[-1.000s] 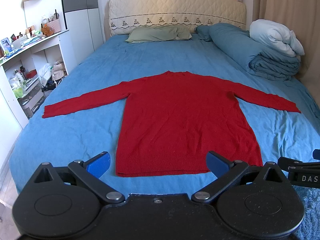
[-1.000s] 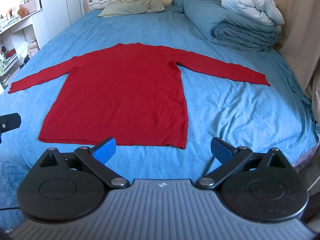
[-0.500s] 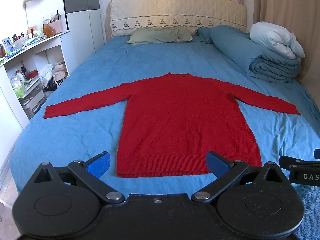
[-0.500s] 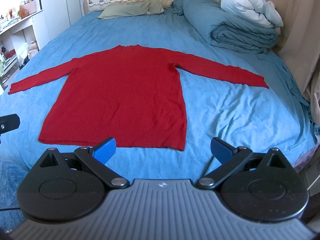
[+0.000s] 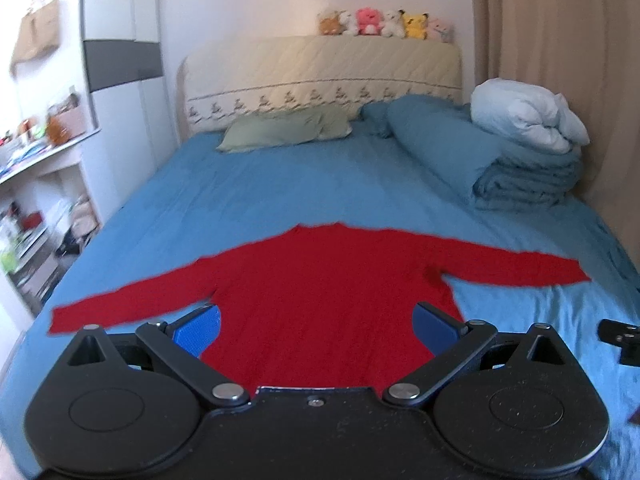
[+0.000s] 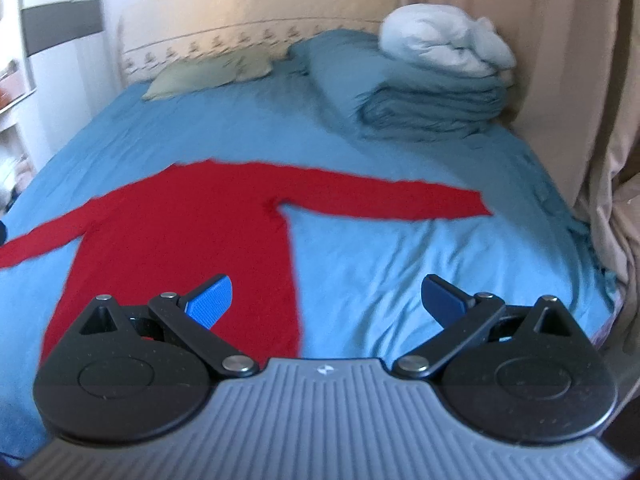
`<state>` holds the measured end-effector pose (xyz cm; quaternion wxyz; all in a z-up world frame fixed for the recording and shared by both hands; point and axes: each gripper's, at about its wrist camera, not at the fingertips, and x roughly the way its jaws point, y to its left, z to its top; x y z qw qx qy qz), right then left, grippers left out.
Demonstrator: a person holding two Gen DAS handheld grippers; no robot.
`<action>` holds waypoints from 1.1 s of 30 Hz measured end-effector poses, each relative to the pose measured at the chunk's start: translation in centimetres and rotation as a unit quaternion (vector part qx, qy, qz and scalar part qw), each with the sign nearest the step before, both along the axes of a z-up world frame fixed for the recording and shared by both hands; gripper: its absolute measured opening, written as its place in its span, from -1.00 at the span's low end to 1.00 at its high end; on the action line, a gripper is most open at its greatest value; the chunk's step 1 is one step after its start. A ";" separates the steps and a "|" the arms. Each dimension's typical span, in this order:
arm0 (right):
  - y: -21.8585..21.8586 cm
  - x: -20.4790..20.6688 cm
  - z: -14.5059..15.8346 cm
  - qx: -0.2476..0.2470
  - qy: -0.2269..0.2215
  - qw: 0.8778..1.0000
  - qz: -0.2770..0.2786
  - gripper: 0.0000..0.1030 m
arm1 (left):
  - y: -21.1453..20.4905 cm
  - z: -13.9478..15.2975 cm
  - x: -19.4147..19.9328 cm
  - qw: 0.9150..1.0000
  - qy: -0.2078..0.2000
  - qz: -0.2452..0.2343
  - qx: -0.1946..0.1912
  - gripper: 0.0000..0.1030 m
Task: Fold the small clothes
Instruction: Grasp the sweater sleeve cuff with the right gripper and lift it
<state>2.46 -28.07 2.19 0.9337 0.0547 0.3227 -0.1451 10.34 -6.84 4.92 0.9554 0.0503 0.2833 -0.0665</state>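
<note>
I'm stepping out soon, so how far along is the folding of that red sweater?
Done: the red sweater lies flat on the bed, sleeves out. In hand: nothing; the left tool and right tool are both open above it. Left: every fold.

Red sweater's hem hidden — its left cuff seemingly cut off in the right view.

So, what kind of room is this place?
Most likely a home bedroom: a red sweater lies on a bed with a pillow, a folded duvet and plush toys.
</note>
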 end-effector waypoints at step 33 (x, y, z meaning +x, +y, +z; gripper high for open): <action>-34.3 24.8 -24.6 0.106 -0.011 0.968 -0.228 0.59 | -20.5 -23.2 37.9 0.987 0.146 -0.064 0.019 0.99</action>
